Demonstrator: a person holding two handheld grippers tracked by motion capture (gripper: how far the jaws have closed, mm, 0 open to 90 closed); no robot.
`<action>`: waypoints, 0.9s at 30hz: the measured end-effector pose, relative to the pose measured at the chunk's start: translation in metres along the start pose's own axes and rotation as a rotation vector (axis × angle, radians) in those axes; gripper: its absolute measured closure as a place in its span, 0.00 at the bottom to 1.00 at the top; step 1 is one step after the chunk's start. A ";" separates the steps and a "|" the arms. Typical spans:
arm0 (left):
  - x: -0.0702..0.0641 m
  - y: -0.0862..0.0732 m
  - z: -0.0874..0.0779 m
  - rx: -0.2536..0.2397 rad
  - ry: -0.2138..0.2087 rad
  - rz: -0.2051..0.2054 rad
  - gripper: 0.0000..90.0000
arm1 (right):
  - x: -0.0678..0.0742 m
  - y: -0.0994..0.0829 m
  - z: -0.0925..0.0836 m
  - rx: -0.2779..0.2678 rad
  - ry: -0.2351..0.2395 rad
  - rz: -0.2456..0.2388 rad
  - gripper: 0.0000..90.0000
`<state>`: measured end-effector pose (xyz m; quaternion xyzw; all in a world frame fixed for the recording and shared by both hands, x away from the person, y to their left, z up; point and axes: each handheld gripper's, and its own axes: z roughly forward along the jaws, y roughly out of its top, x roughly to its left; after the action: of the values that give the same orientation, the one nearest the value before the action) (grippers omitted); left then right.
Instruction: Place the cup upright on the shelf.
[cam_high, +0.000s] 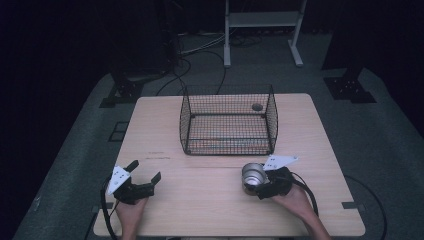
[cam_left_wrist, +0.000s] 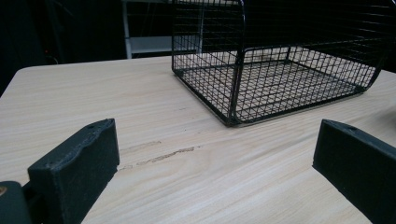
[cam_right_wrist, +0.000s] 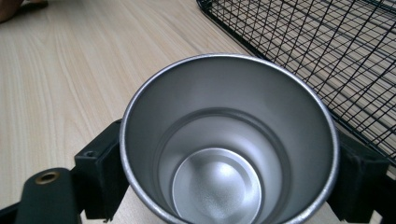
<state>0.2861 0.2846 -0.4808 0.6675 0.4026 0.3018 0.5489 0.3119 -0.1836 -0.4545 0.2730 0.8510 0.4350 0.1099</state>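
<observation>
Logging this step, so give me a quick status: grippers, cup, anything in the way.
Right gripper shut on metal cup, cup upright, empty. Left gripper open, holding nothing. Wire basket just beyond the cup, bare table between.

Steel cup (cam_right_wrist: 229, 144) clamped in right gripper (cam_right_wrist: 229, 179), wire basket (cam_right_wrist: 327, 51) beside, wooden table (cam_right_wrist: 70, 79)

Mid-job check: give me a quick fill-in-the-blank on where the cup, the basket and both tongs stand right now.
1. The right tongs are shut on the metal ____.
2. The left tongs stand ____, with nothing between their jaws.
3. The wire basket sits on the wooden ____.
4. The cup is ____ inside.

Missing words: cup; open; table; empty
</observation>
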 end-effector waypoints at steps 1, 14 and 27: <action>0.000 0.000 0.000 0.002 0.000 0.001 0.00 | 0.000 0.002 -0.001 -0.004 0.002 0.000 0.17; 0.000 0.000 0.000 0.001 -0.002 0.001 0.00 | -0.006 0.032 -0.020 -0.063 0.059 0.008 0.17; 0.001 0.000 0.000 0.001 -0.001 0.000 0.00 | -0.013 0.061 -0.025 -0.067 0.095 0.006 0.17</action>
<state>0.2865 0.2850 -0.4809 0.6678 0.4024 0.3013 0.5490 0.3348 -0.1791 -0.3916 0.2509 0.8393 0.4761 0.0770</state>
